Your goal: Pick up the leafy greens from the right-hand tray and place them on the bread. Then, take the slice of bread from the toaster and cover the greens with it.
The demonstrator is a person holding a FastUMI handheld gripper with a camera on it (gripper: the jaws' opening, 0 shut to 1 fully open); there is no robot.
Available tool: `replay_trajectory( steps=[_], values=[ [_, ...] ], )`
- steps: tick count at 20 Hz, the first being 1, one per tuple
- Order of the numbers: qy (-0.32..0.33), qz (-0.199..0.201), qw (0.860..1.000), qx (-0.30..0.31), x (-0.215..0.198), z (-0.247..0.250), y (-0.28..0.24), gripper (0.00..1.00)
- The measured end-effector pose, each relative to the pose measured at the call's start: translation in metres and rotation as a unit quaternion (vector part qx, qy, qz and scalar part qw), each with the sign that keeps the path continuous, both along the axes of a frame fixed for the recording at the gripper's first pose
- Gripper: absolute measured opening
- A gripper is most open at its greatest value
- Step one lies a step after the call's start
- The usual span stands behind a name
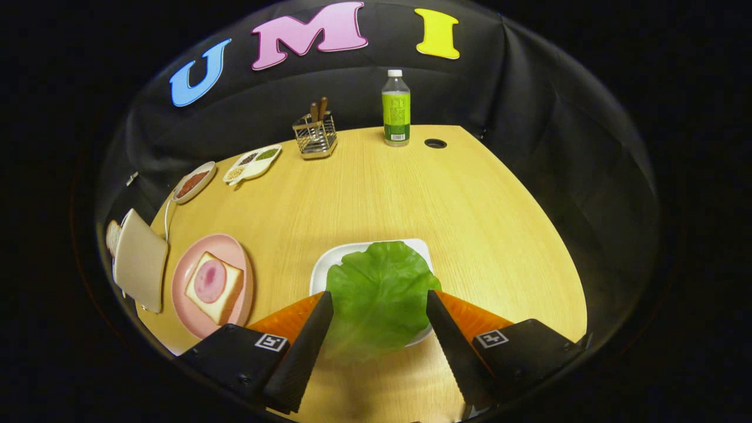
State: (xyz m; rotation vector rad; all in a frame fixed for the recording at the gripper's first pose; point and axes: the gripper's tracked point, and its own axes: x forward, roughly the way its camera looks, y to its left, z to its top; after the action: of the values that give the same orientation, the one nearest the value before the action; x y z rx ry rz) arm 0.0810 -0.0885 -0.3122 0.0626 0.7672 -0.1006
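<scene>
At the desk's [364, 194] left edge, a toaster [140, 261] is holding a bread slice [113, 236]; beside it, bread [214, 286] is lying on a pink plate [235, 252]. Your hand-held gripper [379, 305] is standing wide open around the lettuce leaf [379, 294] on the white tray [335, 261].

Toaster's bread slice [113, 236] mostly hidden.

claw [379, 305] open, flanking leafy greens [379, 294]

The greens [379, 294] lie on the tray [329, 264], between the spread tongs [379, 306].
</scene>
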Motion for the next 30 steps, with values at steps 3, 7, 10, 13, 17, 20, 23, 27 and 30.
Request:
replay_trajectory(
  steps=[3, 7, 10, 13, 17, 20, 23, 27, 30],
  values=[
    [0.022, -0.006, 1.0, 0.009, 0.009, -0.024, 0.004, 1.0],
    [0.029, -0.003, 1.0, -0.002, 0.017, -0.034, 0.0, 0.95],
    [0.033, 0.024, 0.999, -0.017, 0.018, -0.037, 0.004, 0.93],
    [0.039, 0.021, 0.999, -0.013, 0.019, -0.037, 0.003, 0.84],
    [0.047, 0.026, 0.999, -0.009, 0.019, -0.038, 0.003, 0.51],
    [0.044, 0.026, 0.999, -0.01, 0.021, -0.036, 0.001, 0.21],
    [0.053, 0.047, 0.997, 0.023, 0.019, -0.037, 0.014, 0.11],
    [0.061, 0.03, 0.996, 0.049, 0.02, -0.029, 0.017, 0.05],
    [0.035, 0.019, 0.999, 0.03, 0.021, 0.0, 0.016, 0.05]
  ],
)
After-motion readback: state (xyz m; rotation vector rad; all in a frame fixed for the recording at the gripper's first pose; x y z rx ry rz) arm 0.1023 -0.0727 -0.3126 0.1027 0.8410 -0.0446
